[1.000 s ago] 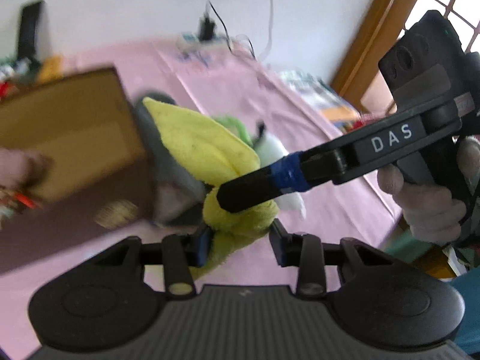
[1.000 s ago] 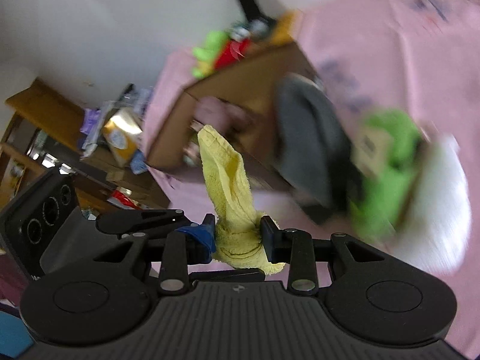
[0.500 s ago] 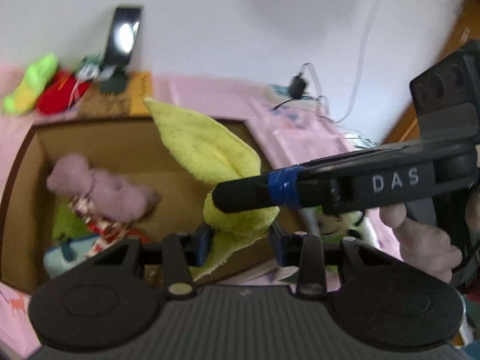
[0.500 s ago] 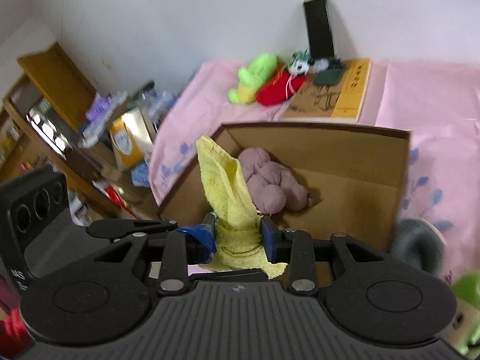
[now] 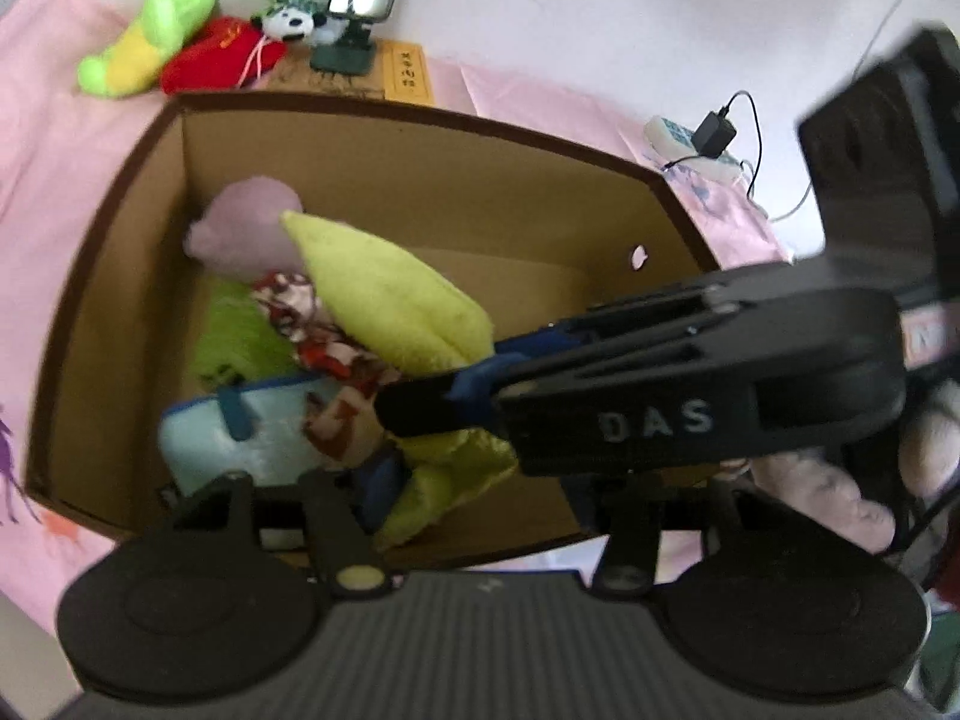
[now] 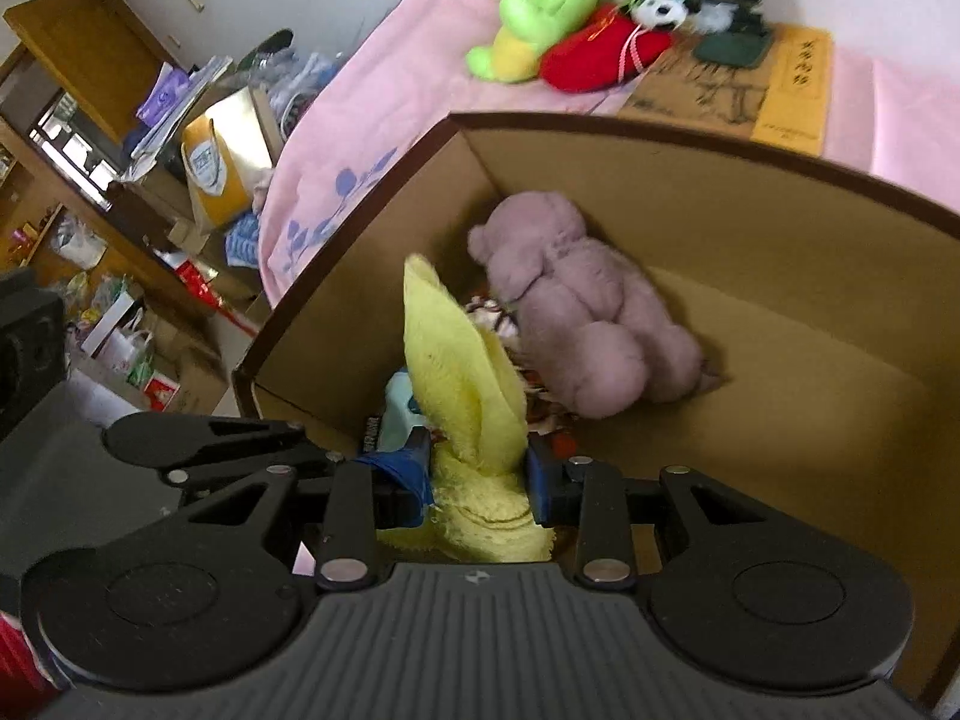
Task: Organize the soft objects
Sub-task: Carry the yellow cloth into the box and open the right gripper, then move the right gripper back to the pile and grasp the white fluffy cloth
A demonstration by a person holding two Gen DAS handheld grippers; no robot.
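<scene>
Tools both over open cardboard box (image 5: 420,120). Left tool (image 5: 498,480) jaws opening, yellow towel (image 5: 390,300) between them, only the left pad touching it. Right tool (image 6: 477,483) jaws also opening, pads still pressed on the same towel's bunched lower end. Towel hangs inside box, above pink plush bear (image 6: 576,324), patterned cloth (image 5: 324,348), light blue pouch (image 5: 240,432). Box sits on pink bedsheet (image 6: 372,138); green plush (image 6: 534,18) and red plush (image 6: 600,54) beyond it.

one cardboard box (image 6: 660,192), one yellow towel (image 6: 462,360), two tongs (image 6: 480,480) (image 5: 492,480) (black), one mauve teddy (image 6: 588,324)
</scene>
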